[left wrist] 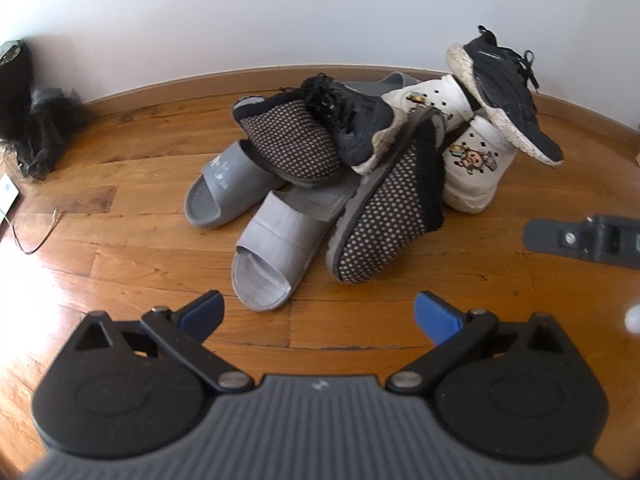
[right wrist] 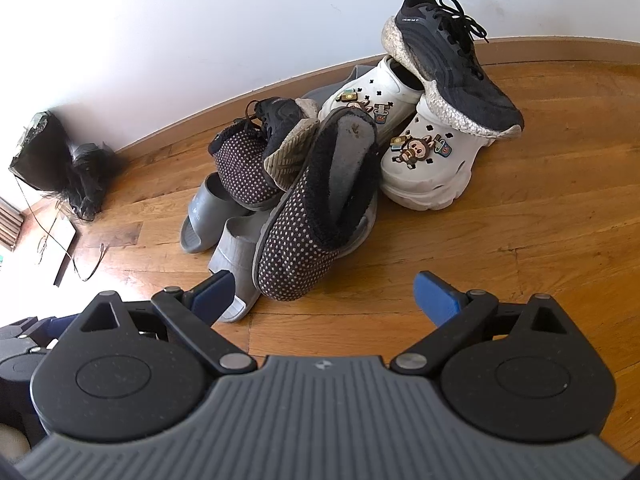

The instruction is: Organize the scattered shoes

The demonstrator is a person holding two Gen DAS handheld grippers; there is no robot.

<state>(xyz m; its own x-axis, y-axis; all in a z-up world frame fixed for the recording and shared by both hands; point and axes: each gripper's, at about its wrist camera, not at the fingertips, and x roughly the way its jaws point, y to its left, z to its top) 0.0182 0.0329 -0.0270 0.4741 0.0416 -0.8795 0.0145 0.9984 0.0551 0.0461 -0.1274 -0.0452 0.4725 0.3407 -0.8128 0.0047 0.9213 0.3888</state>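
Observation:
A pile of shoes lies on the wooden floor by the wall. Nearest are a light grey slide (left wrist: 276,250) and a dotted dark slipper (left wrist: 392,216), also in the right wrist view (right wrist: 304,236). Behind lie a second dotted slipper (left wrist: 288,142), a dark grey slide (left wrist: 218,184), a black sneaker (left wrist: 352,120) and two white clogs with charms (left wrist: 474,168). Another black sneaker (right wrist: 452,68) rests on top of the clogs (right wrist: 428,160). My left gripper (left wrist: 318,312) is open and empty, short of the pile. My right gripper (right wrist: 322,290) is open and empty, its left finger (right wrist: 214,290) beside the grey slide (right wrist: 232,256).
A black bag (left wrist: 36,128) and a thin cable (left wrist: 40,236) lie at the far left by the white wall. Part of the right gripper (left wrist: 584,238) shows at the right edge of the left wrist view. Bare wooden floor (right wrist: 540,240) lies right of the pile.

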